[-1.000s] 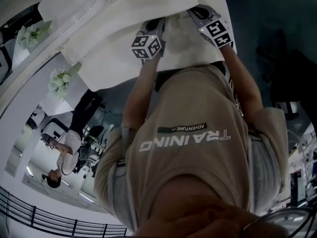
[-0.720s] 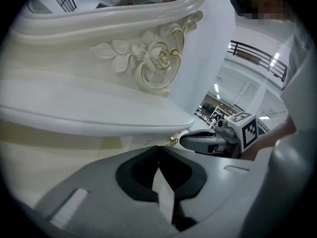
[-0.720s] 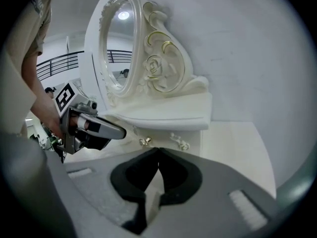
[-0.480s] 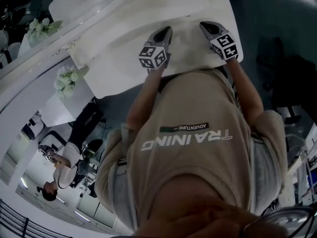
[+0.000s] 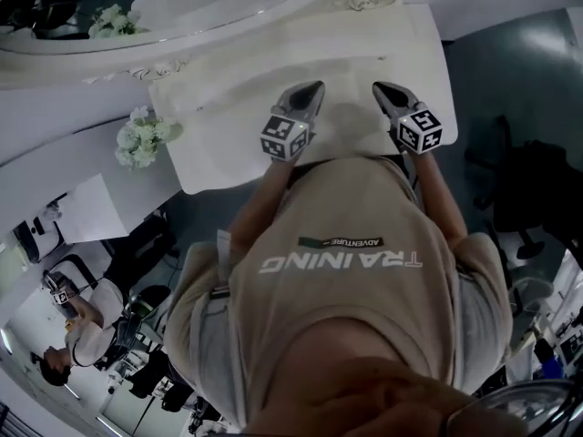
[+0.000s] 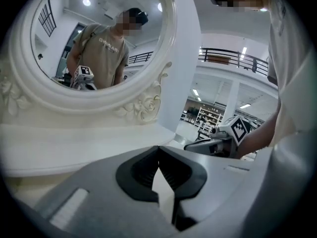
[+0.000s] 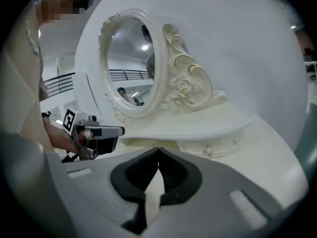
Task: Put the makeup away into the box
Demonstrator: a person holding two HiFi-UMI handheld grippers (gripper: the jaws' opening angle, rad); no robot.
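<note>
No makeup and no box show in any view. In the head view my left gripper (image 5: 315, 87) and right gripper (image 5: 379, 87) hang side by side over the white dressing table (image 5: 228, 135), a person's arms behind them. The left gripper's (image 6: 158, 150) dark pads meet at their tips with nothing between them. My right gripper (image 7: 158, 151) is shut the same way and empty. Each gripper view shows the other gripper off to one side: the right gripper (image 6: 210, 144) and the left gripper (image 7: 99, 132).
An oval mirror in a carved white frame (image 6: 148, 100) stands on a raised shelf at the table's back, also in the right gripper view as the mirror (image 7: 131, 58). Small drawer knobs (image 7: 208, 151) sit below the shelf. White flowers (image 5: 141, 139) stand left of the table.
Both grippers have moved together, lifting away from the table top and drawing toward the person. The head view has shifted, so the flowers and mirror frame now sit higher in it.
</note>
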